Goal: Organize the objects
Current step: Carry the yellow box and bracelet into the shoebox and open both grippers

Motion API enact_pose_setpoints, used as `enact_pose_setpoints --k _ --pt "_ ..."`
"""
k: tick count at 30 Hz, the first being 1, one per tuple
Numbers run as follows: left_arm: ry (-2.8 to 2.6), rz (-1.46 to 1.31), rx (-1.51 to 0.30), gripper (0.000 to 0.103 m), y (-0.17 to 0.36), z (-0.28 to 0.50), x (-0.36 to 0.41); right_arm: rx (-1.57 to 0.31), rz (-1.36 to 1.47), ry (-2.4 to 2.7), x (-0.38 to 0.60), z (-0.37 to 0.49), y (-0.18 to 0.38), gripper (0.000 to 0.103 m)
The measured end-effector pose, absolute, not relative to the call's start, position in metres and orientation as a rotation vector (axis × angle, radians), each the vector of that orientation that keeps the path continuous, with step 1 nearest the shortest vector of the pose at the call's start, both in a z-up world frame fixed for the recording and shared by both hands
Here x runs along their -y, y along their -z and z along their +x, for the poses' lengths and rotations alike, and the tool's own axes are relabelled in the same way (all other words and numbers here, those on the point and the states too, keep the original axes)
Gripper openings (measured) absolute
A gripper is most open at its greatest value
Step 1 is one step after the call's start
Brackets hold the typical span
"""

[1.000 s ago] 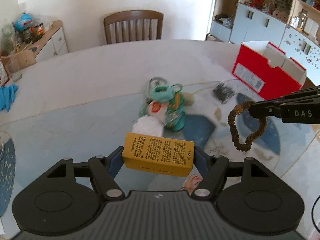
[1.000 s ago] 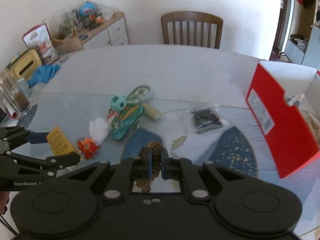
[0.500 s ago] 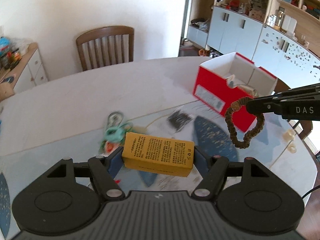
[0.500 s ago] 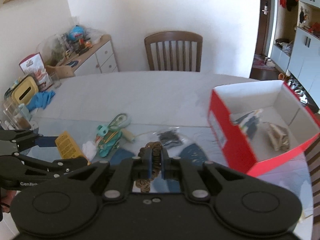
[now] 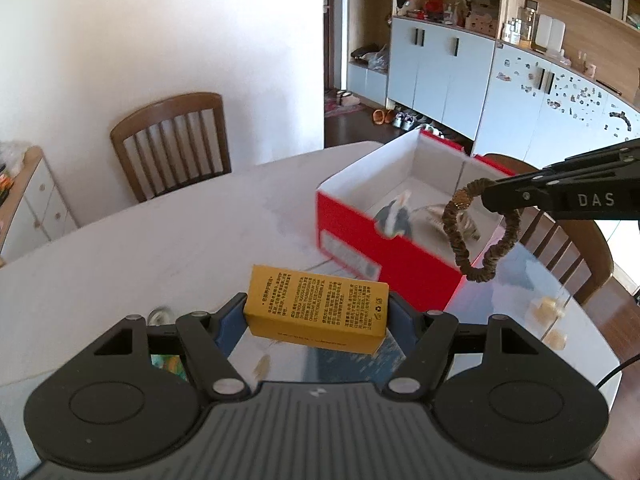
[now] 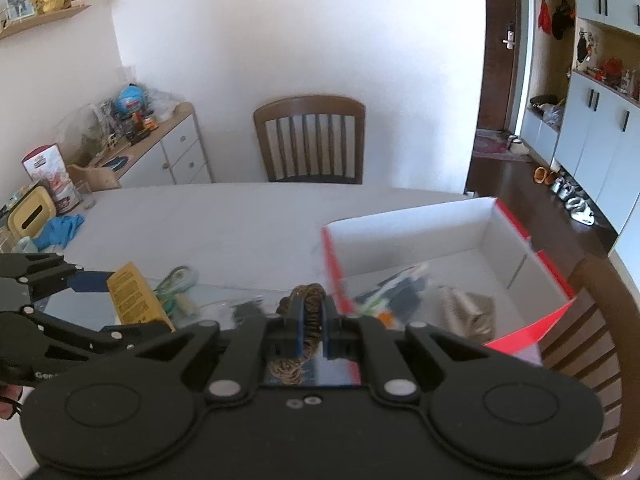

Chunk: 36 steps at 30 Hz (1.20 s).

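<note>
left of the red box (image 5: 384, 268), over the white table (image 5: 160, 248), my left gripper (image 5: 316, 316) is clamped on the yellow carton (image 5: 318, 306). fingers press its two short ends, carton lies crosswise btwn them w/ the printed face up, held clear of the table top. in the right wrist view the same carton (image 6: 134, 300) shows well left of the box, tilted, w/ the left gripper (image 6: 120, 304) around it. just beside the carton on the box side lie a green-and-teal toy (image 6: 176, 284) and a small clear bag w/ dark stuff (image 6: 246, 310), both blurred, on the table btwn carton and box.

the red box (image 6: 532, 332) stands open, white inside, near the table's right edge. a few things lie on its floor: a dark-and-white item (image 5: 394, 218) toward its left wall and a greyish crumpled one (image 6: 468, 312) more to the right; too blurred to name.

at the box's near wall my right gripper (image 6: 310, 316) is shut on the brown braided loop (image 6: 306, 320), pads pinching one strand. left wrist view shows the right gripper (image 5: 486, 196) coming in from the right of the box, the loop (image 5: 478, 232) hanging free below the tips, in front of the box's right part; cannot tell if it's over the opening or just short of it.

behind the box, a wooden chair (image 6: 310, 140) at the table's far side.
</note>
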<state>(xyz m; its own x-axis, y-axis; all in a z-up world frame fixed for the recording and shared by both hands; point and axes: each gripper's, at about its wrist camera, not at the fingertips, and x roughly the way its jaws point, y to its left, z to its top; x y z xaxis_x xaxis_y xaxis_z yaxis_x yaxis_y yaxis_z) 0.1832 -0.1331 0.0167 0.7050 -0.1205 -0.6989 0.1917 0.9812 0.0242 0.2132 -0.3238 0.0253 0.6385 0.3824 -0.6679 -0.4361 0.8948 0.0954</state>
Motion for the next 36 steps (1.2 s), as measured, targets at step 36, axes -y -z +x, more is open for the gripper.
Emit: enact_pose_setpoints --k 36 --pt "0.162 0.164 -0.930 0.073 0.053 0.350 0.312 -0.867 -0.048 -0.434 0.441 0.398 0.055 0.007"
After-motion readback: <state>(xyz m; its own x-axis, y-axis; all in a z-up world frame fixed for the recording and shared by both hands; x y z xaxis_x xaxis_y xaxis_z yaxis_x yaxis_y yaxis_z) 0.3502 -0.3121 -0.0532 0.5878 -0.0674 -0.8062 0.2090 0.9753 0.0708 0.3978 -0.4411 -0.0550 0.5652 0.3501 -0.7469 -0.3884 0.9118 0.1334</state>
